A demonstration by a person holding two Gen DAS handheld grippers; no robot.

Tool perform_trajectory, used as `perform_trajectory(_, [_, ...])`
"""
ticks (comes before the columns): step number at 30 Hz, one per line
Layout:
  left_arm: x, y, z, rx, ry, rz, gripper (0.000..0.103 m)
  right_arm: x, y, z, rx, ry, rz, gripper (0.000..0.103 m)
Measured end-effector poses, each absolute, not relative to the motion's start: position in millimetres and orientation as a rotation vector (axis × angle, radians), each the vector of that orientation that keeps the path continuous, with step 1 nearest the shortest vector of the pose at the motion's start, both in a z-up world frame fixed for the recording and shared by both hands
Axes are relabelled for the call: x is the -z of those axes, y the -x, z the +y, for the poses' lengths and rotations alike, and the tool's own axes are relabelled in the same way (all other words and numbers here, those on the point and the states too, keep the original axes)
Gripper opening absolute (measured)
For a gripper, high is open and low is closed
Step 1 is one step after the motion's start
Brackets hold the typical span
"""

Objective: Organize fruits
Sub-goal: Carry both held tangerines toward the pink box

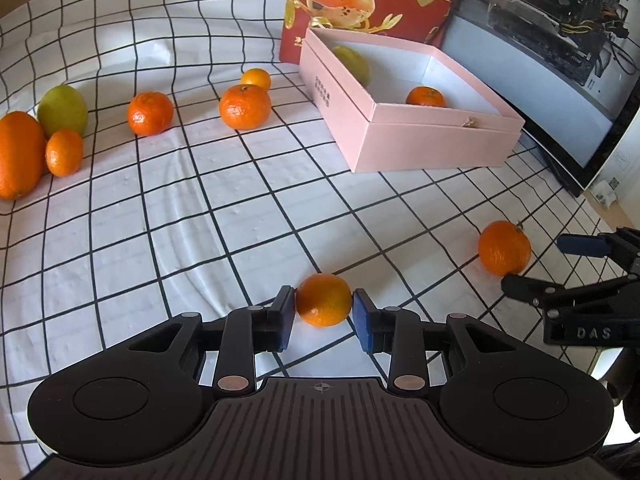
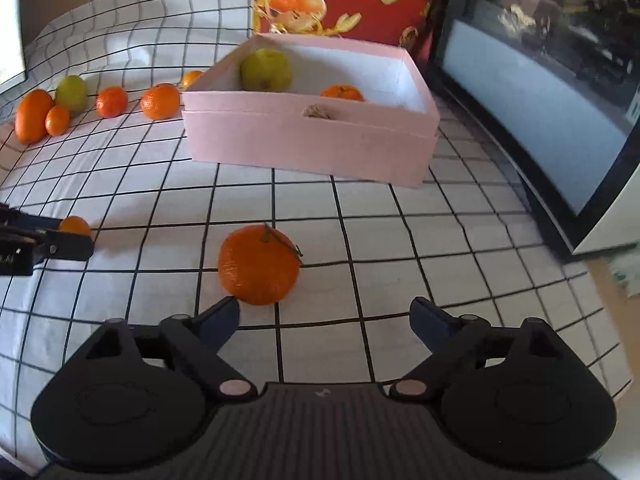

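My left gripper [image 1: 324, 307] is shut on a small mandarin [image 1: 323, 298] that rests on the checked cloth; both blue pads press its sides. A bigger mandarin with a stem [image 2: 258, 266] lies just beyond my right gripper [image 2: 325, 307], nearer its left finger. The right jaws stand wide open with nothing between them. The pink box [image 1: 420, 140] behind is open-topped and holds a green-yellow fruit [image 1: 354, 62] and a mandarin [image 1: 426, 98]. In the left wrist view the right gripper [image 1: 548, 264] shows at the right edge, beside the stemmed mandarin [image 1: 504, 248].
Several loose fruits lie at the far left: a large orange [image 1: 18, 154], a green fruit [image 1: 62, 110] and mandarins [image 1: 150, 114] [image 1: 245, 107]. A red gift box [image 1: 360, 0] stands behind the pink box. A dark-framed screen [image 1: 540, 92] borders the right side.
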State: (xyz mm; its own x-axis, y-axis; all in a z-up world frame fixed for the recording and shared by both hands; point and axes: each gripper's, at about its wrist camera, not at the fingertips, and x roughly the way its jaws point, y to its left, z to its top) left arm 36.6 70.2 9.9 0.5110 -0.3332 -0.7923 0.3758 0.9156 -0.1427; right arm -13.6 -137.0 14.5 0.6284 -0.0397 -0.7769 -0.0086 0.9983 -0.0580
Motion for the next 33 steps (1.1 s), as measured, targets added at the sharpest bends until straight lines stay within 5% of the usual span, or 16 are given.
perform_trajectory(8, [-9.3, -36.4, 74.1, 0.451, -0.028, 0.937, 0.037, -18.7, 3.5, -120.6, -0.084, -0.002, 0.893, 0.077])
perform_trajectory(16, [-9.6, -36.2, 71.5, 0.44, -0.03, 0.932, 0.036, -16.6, -9.2, -120.1, -0.077, 0.0, 0.919, 0.047])
perform_trajectory(28, [-14.8, -57.1, 60.7, 0.477, 0.049, 0.977, 0.034, -29.9, -8.0, -133.8, -0.111, -0.014, 0.885, 0.044])
perform_trajectory(33, [-55.4, -88.8, 34.5, 0.524, 0.076, 0.87, 0.034, -71.1, -30.6, -151.6, -0.115, -0.011, 0.761, 0.044])
